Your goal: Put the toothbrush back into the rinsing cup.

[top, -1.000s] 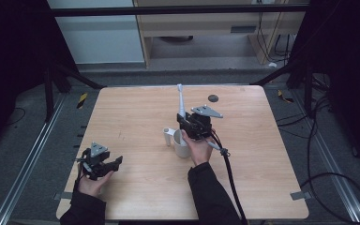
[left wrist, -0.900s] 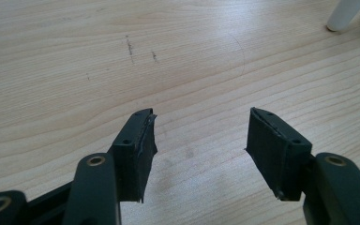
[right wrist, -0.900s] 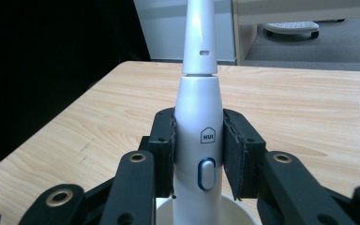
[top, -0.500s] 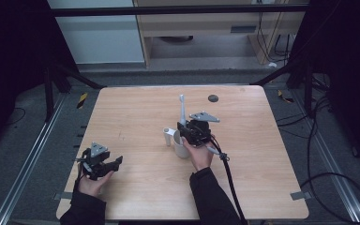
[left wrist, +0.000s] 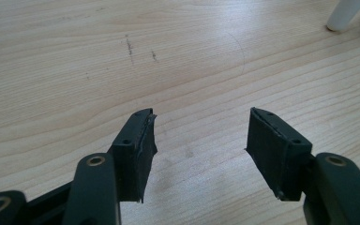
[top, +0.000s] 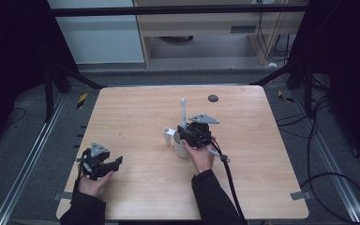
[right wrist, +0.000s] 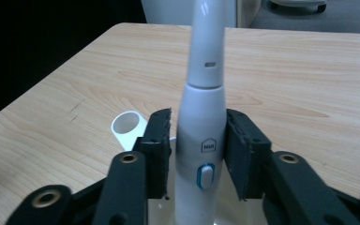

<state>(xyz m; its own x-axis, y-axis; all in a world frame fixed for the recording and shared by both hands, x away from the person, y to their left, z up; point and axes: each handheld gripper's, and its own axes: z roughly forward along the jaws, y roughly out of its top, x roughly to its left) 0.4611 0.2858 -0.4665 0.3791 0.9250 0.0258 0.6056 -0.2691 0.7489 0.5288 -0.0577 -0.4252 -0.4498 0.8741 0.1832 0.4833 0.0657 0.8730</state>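
A white electric toothbrush stands upright in a white cup near the table's middle. My right gripper is at the cup, its jaws on either side of the toothbrush's handle. The jaws have just been opening; a narrow gap shows beside the left pad, so the pads no longer press on it. A short white tube sits at the cup's side. My left gripper rests low at the table's front left, open over bare wood.
A small dark round spot lies on the table behind the cup. Black frame posts and cables surround the table. The right gripper's cable trails toward the front edge.
The toothbrush has come down and stands straighter in the cup. The right gripper has sunk a little with it and its jaws have parted. The left gripper has not moved.
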